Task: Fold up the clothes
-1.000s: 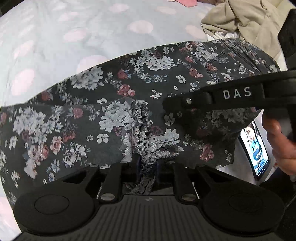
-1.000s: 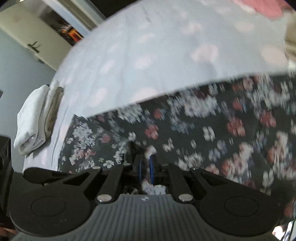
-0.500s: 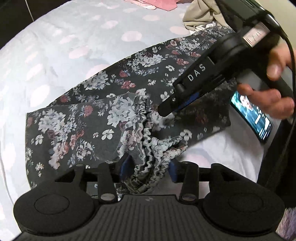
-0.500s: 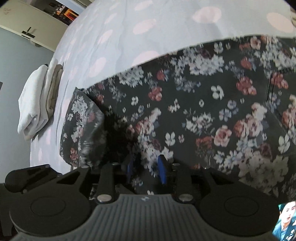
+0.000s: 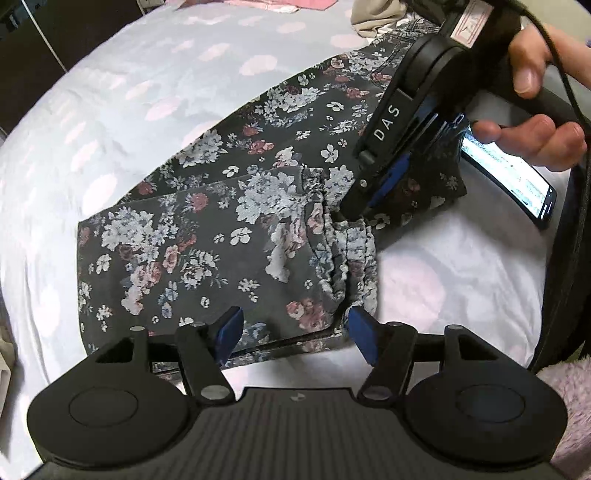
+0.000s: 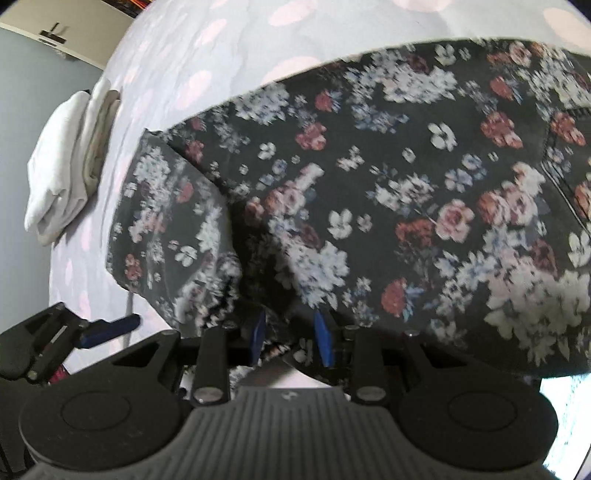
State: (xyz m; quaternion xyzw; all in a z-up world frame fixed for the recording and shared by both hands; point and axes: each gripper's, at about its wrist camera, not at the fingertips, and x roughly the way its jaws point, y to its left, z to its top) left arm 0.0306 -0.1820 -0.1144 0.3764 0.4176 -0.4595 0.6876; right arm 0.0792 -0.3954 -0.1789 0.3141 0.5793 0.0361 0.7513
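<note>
Now the left gripper (image 5: 293, 334) is pointing steeply down at the floral trousers (image 5: 229, 236), and its jaws are opening; the blue pads (image 5: 231, 332) are standing wide apart with the near edge of the cloth lying between them, not pressed by them. Toward 12 o'clock from this gripper the gathered elastic waistband (image 5: 340, 251) is lying bunched on the folded garment. At about 1 o'clock the right gripper (image 5: 373, 192) is coming down onto the fabric beside the waistband, carried by a hand (image 5: 539, 122). In the right wrist view, the right gripper (image 6: 290, 338) is having its pads partly apart, with dark floral cloth lying between them; whether they are pressing it, one cannot tell. The trousers are lying spread on the pale bedsheet with pink spots (image 5: 147, 85). At 2 o'clock of the left view a phone (image 5: 517, 181) with a lit screen is lying on the sheet, partly under the trousers' edge. At 12 o'clock a beige garment (image 5: 373, 18) and a pink cloth (image 5: 280, 4) are lying further away. In the right wrist view, at 10 o'clock, folded white clothes (image 6: 70, 162) are resting at the bed's edge.
</note>
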